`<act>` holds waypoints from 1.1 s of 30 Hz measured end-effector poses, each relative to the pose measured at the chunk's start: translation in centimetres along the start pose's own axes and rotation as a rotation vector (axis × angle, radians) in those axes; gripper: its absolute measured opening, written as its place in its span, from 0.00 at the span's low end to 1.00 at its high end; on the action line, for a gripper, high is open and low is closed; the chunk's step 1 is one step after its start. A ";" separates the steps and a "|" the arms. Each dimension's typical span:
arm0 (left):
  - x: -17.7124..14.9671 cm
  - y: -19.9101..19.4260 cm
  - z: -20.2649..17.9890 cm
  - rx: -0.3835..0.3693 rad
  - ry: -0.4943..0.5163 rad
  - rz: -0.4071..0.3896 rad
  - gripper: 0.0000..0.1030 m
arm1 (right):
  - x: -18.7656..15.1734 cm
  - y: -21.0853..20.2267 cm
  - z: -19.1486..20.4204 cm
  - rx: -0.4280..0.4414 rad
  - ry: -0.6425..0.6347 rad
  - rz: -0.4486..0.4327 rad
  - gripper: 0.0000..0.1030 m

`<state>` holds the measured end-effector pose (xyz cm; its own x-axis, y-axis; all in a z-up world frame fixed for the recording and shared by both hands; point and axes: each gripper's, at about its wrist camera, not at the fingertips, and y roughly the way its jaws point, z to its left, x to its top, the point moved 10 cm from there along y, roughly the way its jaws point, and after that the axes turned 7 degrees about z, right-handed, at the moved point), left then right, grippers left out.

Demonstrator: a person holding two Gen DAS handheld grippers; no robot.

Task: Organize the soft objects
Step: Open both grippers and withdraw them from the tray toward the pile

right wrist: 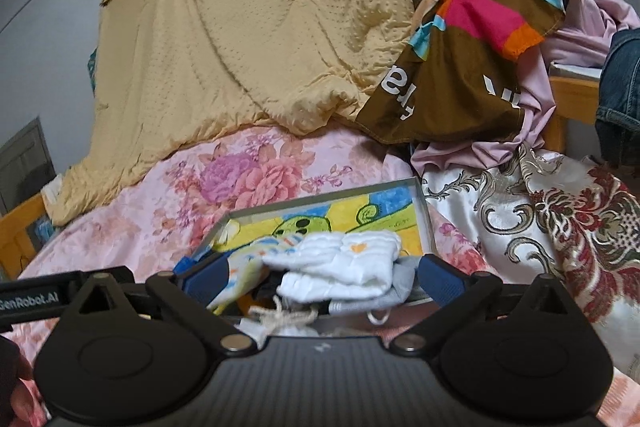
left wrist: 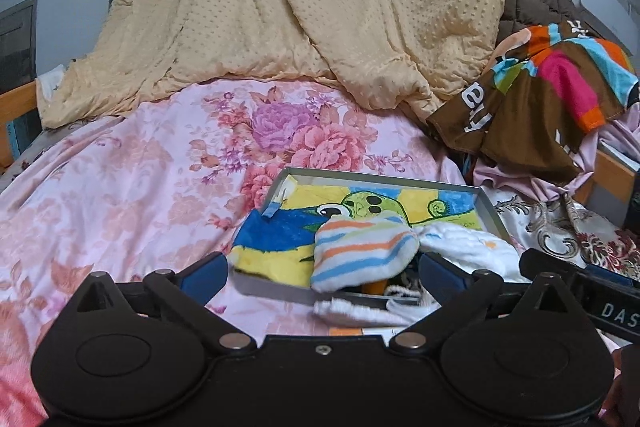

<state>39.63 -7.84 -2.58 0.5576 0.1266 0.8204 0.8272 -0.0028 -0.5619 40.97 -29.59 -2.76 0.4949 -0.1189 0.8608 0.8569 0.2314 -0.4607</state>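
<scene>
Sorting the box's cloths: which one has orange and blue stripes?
The striped cloth, bunched at the box's near edge. The cartoon towel lies flat beneath it; the white cloth beside it is plain.

Lighting is soft, even and dim; shadows are weak. Fisheye distortion bends edges, corners vignette, and foreground cloth is blurred.

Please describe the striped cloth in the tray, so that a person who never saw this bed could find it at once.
On the pink flowered bedsheet lies a shallow grey tray lined with a yellow and blue cartoon towel. At its near edge sits a small bundled cloth. Unlike the plain white cloth beside it, it has orange, blue and green stripes.
</scene>
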 end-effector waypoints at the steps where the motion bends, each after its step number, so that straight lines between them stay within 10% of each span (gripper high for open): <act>1: -0.3 -0.5 0.1 -0.004 -0.002 -0.001 0.99 | -0.2 -0.4 0.2 0.000 -0.005 -0.002 1.00; 33: -10.2 -9.0 4.8 -0.128 -0.064 0.067 0.99 | -5.9 -12.4 2.2 -0.066 -0.101 -0.042 1.00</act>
<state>26.14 -4.35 -6.38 0.6096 0.1847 0.7709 0.7927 -0.1393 -0.5935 27.13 -29.58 -1.68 0.4443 -0.0289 0.8954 0.8858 0.1635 -0.4343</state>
